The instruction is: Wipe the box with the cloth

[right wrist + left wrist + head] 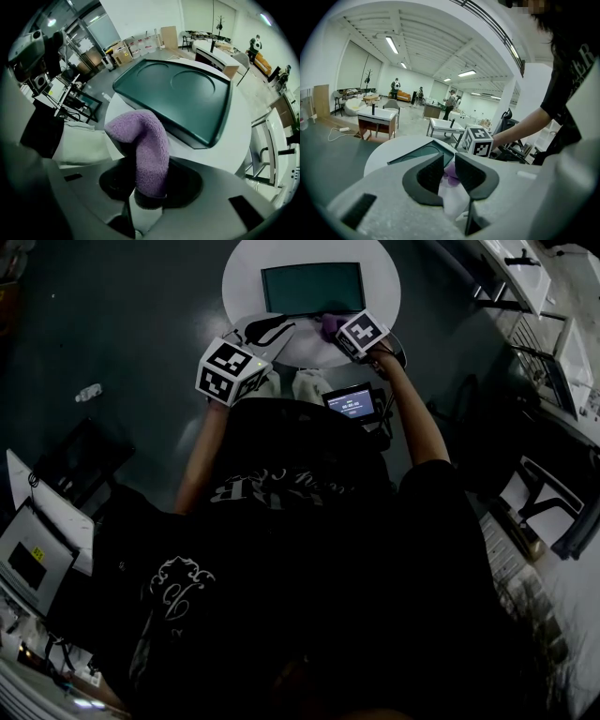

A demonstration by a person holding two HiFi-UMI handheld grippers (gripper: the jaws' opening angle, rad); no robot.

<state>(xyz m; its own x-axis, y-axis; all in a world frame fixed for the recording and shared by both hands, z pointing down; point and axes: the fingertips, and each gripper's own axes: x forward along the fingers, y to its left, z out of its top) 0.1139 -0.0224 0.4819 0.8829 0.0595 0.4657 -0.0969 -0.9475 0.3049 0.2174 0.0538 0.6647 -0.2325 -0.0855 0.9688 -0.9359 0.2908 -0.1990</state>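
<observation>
Head view, with both gripper views. The box (312,287), a flat dark-green rectangle with two round hollows in its top, lies on the round white table (246,277). Its long axis runs left to right across the person's front, and its top faces up.

The right gripper (150,190) has its jaws closed on the lower end of the purple cloth (147,154). The cloth stands up out of the jaws and bends over at its free end. That end hangs over the table just beside the near right corner of the box; contact with the box cannot be made out.

The left gripper (449,160) is over the table's near edge, left of the right gripper. Its jaws stand a narrow gap apart and hold nothing. The cloth shows beyond them through the gap.
</observation>
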